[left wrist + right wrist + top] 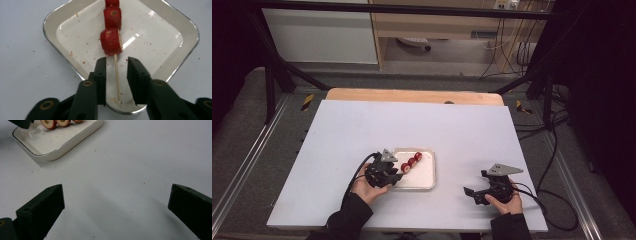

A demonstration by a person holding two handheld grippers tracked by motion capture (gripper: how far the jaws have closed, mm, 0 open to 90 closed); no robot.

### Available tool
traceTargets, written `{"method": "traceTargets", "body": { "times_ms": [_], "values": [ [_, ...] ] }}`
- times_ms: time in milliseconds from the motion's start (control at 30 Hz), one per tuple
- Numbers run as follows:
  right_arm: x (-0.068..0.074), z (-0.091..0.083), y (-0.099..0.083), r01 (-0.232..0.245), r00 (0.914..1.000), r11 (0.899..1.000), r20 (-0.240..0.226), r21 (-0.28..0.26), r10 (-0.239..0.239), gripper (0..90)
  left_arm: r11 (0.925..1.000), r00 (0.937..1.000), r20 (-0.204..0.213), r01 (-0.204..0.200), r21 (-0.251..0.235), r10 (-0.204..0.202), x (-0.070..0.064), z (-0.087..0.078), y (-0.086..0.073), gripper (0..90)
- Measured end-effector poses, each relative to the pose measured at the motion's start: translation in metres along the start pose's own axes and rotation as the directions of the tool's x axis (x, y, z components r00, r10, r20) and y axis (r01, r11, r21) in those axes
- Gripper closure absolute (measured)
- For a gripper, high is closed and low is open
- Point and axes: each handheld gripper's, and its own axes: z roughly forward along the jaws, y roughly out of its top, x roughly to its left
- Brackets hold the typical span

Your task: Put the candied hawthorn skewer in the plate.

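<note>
Pick-up not yet made: left tongs point(115, 67) narrowly parted astride the bare stick of the fruit skewer point(113, 37) lying in the white tray point(62, 58), no grip closed; right tongs point(116, 202) spread wide, empty, over the table point(140, 157).

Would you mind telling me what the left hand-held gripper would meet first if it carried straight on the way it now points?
Probably the nearest red fruit piece on the skewer, whose bare stick already lies between the open jaws of the left hand-held gripper, over the white tray.
</note>
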Motion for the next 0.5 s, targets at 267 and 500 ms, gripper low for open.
{"method": "traceTargets", "body": {
  "times_ms": [267,500],
  "values": [
    [0.0,-0.001,0.001,-0.007,1.0,1.0,0.004,-0.006,0.008,0.9,0.9979,0.9985,0.036,-0.039,-0.051,0.041,0.017,-0.026,-0.017,34.1],
    [0.0,0.0,0.001,-0.012,0.9999,1.0,0.006,0.002,0.012,0.6,0.997,0.9996,0.028,-0.004,-0.077,0.007,0.036,-0.042,-0.043,19.3]
  ]
}}
